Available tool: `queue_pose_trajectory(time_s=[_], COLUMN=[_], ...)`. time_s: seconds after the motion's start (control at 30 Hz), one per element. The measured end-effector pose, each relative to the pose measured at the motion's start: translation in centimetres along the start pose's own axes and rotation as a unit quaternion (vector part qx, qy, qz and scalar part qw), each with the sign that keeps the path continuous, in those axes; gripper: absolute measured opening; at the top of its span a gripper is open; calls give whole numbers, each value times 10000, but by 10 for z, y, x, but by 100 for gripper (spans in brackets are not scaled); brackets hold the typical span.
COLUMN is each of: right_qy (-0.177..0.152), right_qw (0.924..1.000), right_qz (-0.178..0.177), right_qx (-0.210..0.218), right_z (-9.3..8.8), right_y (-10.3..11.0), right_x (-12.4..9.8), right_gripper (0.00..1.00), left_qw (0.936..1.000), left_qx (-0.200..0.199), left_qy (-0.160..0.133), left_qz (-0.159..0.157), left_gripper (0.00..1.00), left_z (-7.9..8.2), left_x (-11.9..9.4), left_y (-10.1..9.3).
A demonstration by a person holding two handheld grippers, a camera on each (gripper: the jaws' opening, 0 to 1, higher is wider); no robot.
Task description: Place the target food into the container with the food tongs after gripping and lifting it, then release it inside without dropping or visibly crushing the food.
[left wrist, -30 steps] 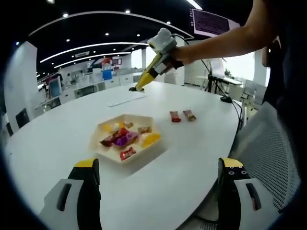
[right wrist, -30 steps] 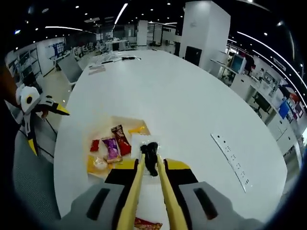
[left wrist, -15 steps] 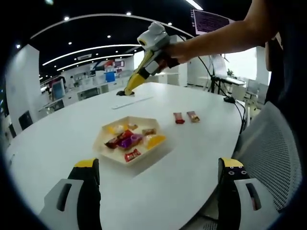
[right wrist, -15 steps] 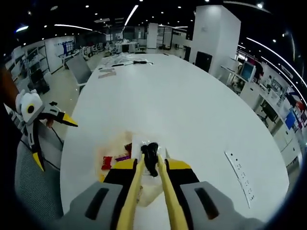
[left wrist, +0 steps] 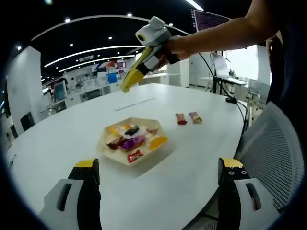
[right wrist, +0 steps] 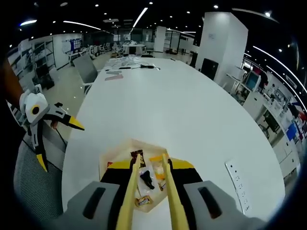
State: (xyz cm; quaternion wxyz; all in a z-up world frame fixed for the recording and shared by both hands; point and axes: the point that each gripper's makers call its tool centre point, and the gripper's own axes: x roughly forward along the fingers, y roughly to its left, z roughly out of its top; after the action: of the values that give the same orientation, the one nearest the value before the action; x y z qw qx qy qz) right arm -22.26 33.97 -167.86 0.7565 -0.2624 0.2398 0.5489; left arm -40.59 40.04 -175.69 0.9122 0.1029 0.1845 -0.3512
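Observation:
A beige hexagonal tray (left wrist: 105,148) holds several wrapped sweets on the white table. Among them lies a dark-wrapped food piece (left wrist: 132,129). A person's hand holds my right gripper (left wrist: 123,87) high above the tray, its long yellow tongs pointing down. In the right gripper view the tongs (right wrist: 150,158) stand spread apart, open, over the tray (right wrist: 106,159). The dark food piece (right wrist: 146,178) lies loose in the tray beneath them. My left gripper (left wrist: 158,165) is open near the table's edge, its jaws wide apart and holding nothing. It also appears as the left gripper (right wrist: 60,146) at the left of the right gripper view.
Two small wrapped bars (left wrist: 181,118) (left wrist: 195,117) lie on the table right of the tray. A white power strip (right wrist: 237,184) lies beyond it. A mesh chair (left wrist: 273,143) stands at the table's edge. Papers and cables (right wrist: 129,67) lie at the far end.
The right gripper's tongs spread and let go of the dark food piece, which now lies in the tray. The right gripper has risen and moved over the tray.

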Motion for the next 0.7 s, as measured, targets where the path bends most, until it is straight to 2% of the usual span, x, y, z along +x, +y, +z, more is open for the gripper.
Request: queue_pose_trajectory(time_s=[0.23, 0.7], right_qy=[-96, -158], right_qw=[9999, 9992], right_qz=[-67, -320], right_qx=[27, 180], right_z=[4, -17], right_y=[-4, -17], right_x=[-9, -38], right_gripper=[27, 28], left_qw=[10000, 10000], left_qx=[12, 35], left_qy=[10, 33], left_qz=[-31, -87], left_gripper=[100, 100], left_z=[-1, -1], left_x=[0, 1], left_y=[-1, -3])
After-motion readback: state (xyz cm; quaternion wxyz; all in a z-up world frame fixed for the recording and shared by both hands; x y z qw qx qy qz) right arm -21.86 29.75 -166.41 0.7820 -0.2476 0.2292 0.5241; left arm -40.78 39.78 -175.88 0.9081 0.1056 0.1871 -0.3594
